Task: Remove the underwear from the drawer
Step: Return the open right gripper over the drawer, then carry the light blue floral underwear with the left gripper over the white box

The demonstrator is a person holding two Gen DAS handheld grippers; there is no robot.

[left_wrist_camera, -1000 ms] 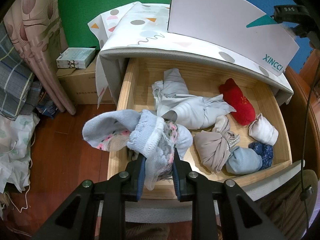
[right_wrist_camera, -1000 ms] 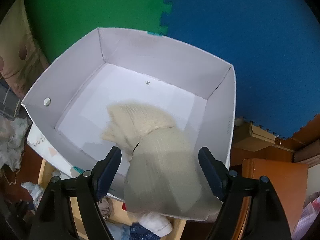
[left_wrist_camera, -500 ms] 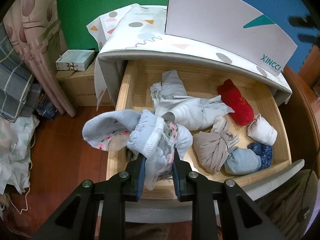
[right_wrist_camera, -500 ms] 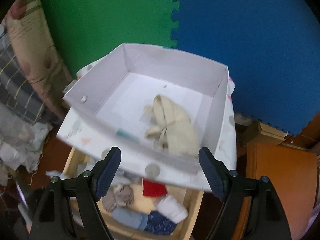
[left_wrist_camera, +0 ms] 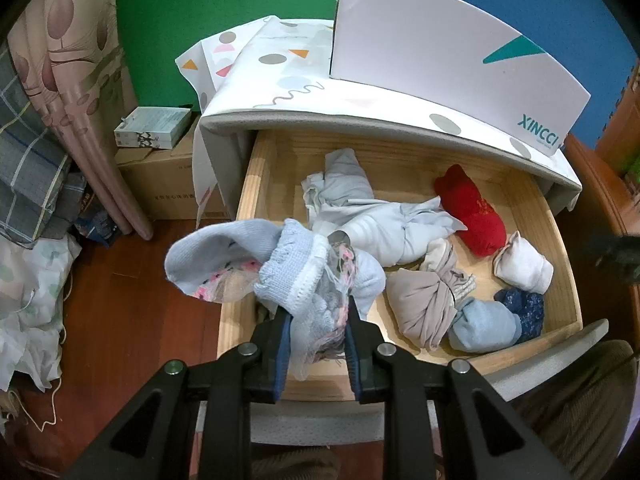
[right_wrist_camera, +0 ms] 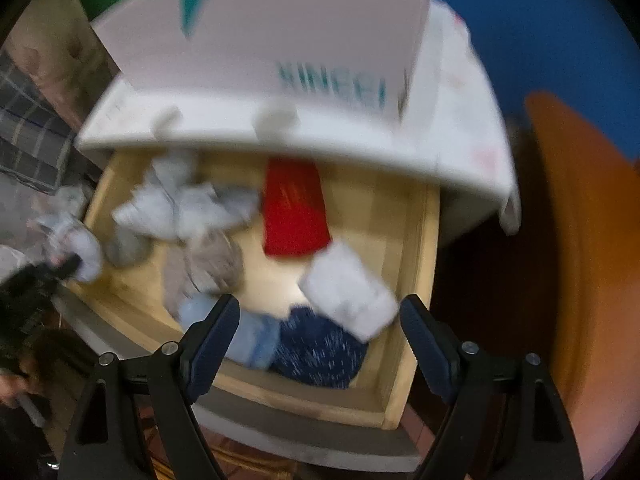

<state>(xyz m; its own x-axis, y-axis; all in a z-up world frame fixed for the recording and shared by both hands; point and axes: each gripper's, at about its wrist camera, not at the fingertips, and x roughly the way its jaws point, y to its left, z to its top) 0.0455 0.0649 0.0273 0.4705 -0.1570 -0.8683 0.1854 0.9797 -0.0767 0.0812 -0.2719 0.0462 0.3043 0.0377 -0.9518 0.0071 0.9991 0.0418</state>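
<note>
My left gripper (left_wrist_camera: 316,316) is shut on light blue underwear with a pink floral print (left_wrist_camera: 276,272), held above the front left corner of the open wooden drawer (left_wrist_camera: 248,184). The drawer holds several rolled pieces: pale grey (left_wrist_camera: 380,228), red (left_wrist_camera: 472,212), beige (left_wrist_camera: 424,300), white (left_wrist_camera: 524,264), light blue (left_wrist_camera: 480,324) and navy (left_wrist_camera: 524,308). My right gripper (right_wrist_camera: 320,320) is open and empty above the drawer's front right part, over the navy piece (right_wrist_camera: 320,352) and the white piece (right_wrist_camera: 348,288). The right wrist view is blurred by motion.
A white XINCCI box (left_wrist_camera: 448,60) stands on the patterned cabinet top (left_wrist_camera: 280,76) behind the drawer. Cardboard boxes (left_wrist_camera: 160,176), a curtain (left_wrist_camera: 72,92) and piled cloth (left_wrist_camera: 28,288) are at the left on the wood floor. Orange-brown furniture (right_wrist_camera: 580,240) stands at the right.
My right gripper let a beige piece drop into the white box, then swung down over the drawer's front right. My left gripper has stayed in place with its underwear.
</note>
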